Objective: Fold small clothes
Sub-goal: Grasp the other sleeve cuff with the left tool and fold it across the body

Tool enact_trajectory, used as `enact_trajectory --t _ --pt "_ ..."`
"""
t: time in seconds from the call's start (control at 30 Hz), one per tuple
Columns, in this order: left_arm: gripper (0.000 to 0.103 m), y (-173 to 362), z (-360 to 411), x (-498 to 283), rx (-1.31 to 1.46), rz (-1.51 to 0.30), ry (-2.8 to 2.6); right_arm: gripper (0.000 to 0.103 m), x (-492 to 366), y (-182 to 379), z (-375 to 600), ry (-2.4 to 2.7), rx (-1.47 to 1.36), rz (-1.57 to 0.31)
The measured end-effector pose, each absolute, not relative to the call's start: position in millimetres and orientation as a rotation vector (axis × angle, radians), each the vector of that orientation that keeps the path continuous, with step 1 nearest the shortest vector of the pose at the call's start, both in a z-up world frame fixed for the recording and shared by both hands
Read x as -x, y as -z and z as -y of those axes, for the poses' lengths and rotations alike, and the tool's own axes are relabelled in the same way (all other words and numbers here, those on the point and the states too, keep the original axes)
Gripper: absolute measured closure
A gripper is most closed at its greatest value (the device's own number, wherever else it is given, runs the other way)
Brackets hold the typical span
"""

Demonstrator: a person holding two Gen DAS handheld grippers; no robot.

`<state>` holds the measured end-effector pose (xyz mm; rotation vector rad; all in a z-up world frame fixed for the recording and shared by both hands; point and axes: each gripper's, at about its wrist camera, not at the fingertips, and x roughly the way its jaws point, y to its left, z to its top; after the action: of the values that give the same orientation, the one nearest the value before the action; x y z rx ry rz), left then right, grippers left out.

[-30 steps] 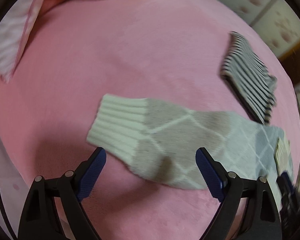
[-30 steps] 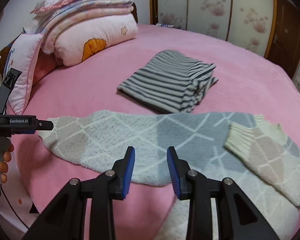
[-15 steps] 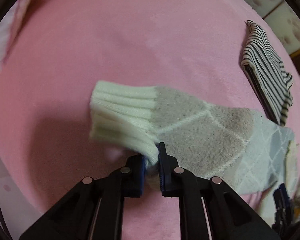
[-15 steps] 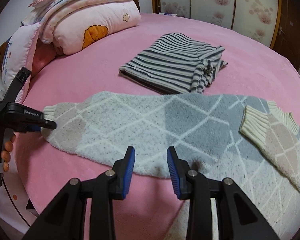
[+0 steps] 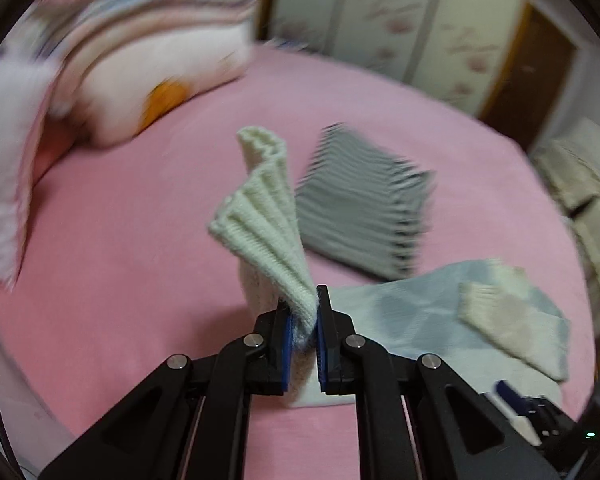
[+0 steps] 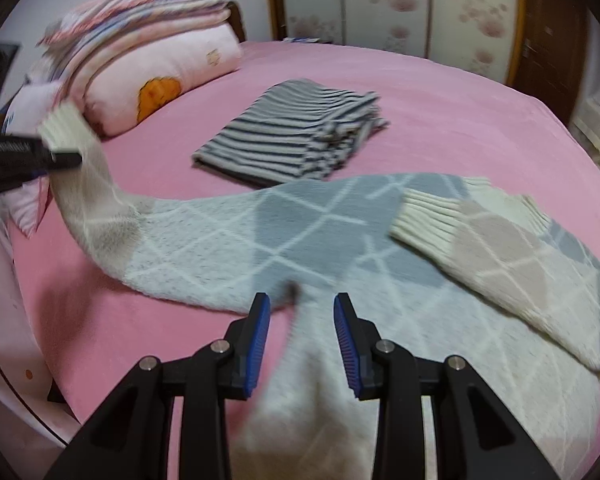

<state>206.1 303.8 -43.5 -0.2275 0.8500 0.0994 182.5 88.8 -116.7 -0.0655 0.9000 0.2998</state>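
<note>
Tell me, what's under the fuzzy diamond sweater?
Under the fuzzy grey-and-cream diamond-patterned sweater lies the pink plush bedspread, showing all around it. Anything directly beneath stays covered. The left tool lifts its cream ribbed cuff off the bed.

The left camera sits low behind its gripper (image 5: 303, 322), very near the cuff (image 5: 260, 208) it looks past, facing across the bed (image 5: 112, 280). The right camera looks over its gripper (image 6: 302, 334) from a bit higher. Both see the sweater (image 6: 292, 236), striped top (image 6: 292, 136) and pillows (image 6: 160, 68).
</note>
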Motion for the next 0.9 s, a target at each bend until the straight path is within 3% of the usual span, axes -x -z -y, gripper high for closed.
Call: enact_trajectory --t 0.3,0.67,0.9 --pt "0.096 27.0 -130.1 -214.2 0.161 -0.784 0.201 0.07 -153.7 102.1 6.6 -0.162 -0.007 -0.864" --pt "0.094 128.9 0.4 -212.7 0.092 -0.972 0.384 0.069 -134.6 126.1 109.8 -0.001 -0.078 -0.907" --pt "0.068 180.1 10.1 -201.6 0.114 -1.081 0.434 0.069 -131.7 142.6 131.9 0.018 -0.125 -0.937"
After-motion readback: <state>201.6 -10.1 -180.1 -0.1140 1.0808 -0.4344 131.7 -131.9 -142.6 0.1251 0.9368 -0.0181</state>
